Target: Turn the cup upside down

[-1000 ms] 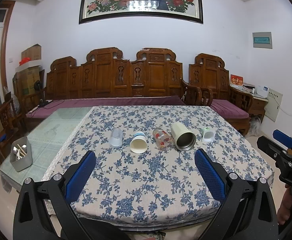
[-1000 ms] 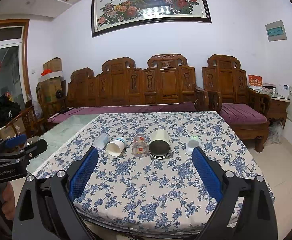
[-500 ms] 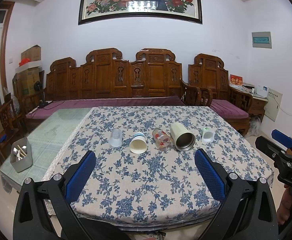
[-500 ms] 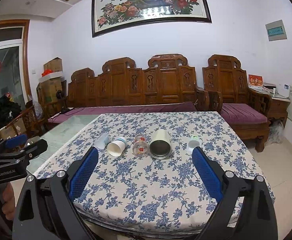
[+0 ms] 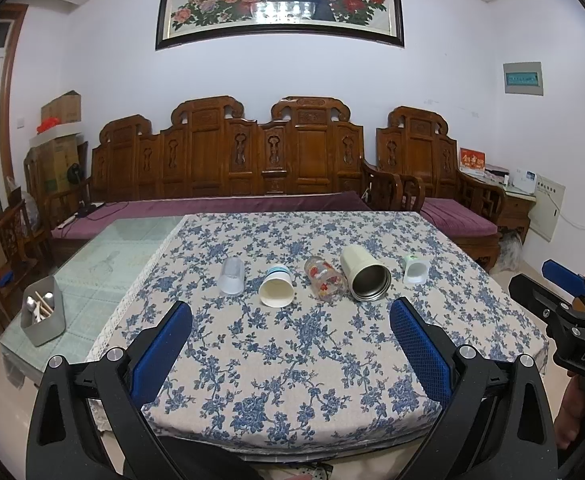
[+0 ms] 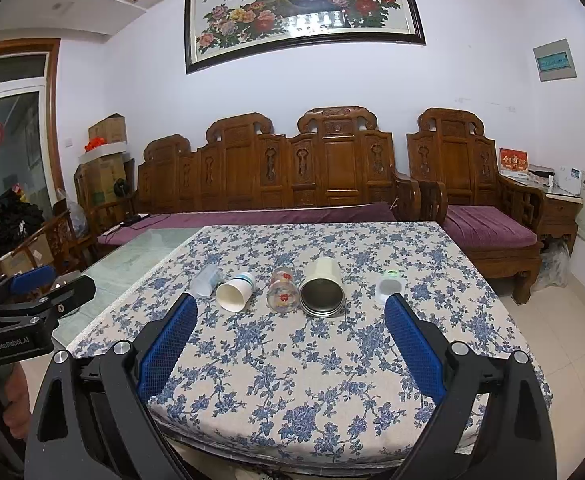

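Observation:
Several cups lie on their sides in a row on the floral tablecloth: a frosted plastic cup, a white paper cup, a flowered glass, a cream steel tumbler and a small white cup. In the right wrist view they show as the frosted cup, paper cup, glass, tumbler and small cup. My left gripper is open and empty, near the table's front edge. My right gripper is open and empty, likewise short of the cups.
A grey utensil box sits on the glass table part at left. A carved wooden sofa stands behind the table. The right gripper shows at the left wrist view's right edge; the left gripper at the right wrist view's left edge.
Both views have shifted only very slightly; the cups lie as before and both grippers stay open.

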The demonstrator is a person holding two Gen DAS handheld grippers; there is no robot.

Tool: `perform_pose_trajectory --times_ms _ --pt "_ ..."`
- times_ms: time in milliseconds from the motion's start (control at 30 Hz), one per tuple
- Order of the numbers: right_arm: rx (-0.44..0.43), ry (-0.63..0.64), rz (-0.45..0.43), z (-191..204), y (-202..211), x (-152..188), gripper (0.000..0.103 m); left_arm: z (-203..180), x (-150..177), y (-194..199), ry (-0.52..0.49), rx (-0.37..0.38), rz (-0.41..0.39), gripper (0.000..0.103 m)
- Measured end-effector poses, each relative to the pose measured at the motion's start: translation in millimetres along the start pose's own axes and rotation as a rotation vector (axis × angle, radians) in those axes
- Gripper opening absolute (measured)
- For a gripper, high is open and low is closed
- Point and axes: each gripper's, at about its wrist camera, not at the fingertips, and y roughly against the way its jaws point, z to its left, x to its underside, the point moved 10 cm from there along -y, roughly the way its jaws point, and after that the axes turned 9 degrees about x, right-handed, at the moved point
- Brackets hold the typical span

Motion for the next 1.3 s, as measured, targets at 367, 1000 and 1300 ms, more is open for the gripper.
perform_pose_trajectory --times_ms 367,1000,1300 --pt "0.007 -0.004 0.076 -2.8 -38.5 16.4 0.100 10.1 12.9 -31.2 -0.008 0.022 0.080 0.095" --pt "-0.022 0.086 0.224 10.5 -173.2 48.2 0.100 57.8 33.5 -164.3 0.012 0.058 0.293 0.090" --pt "-0.071 0.102 0.294 32.3 -239.6 73.4 0.094 80.1 40.9 -217.3 0.021 0.066 0.397 0.079"
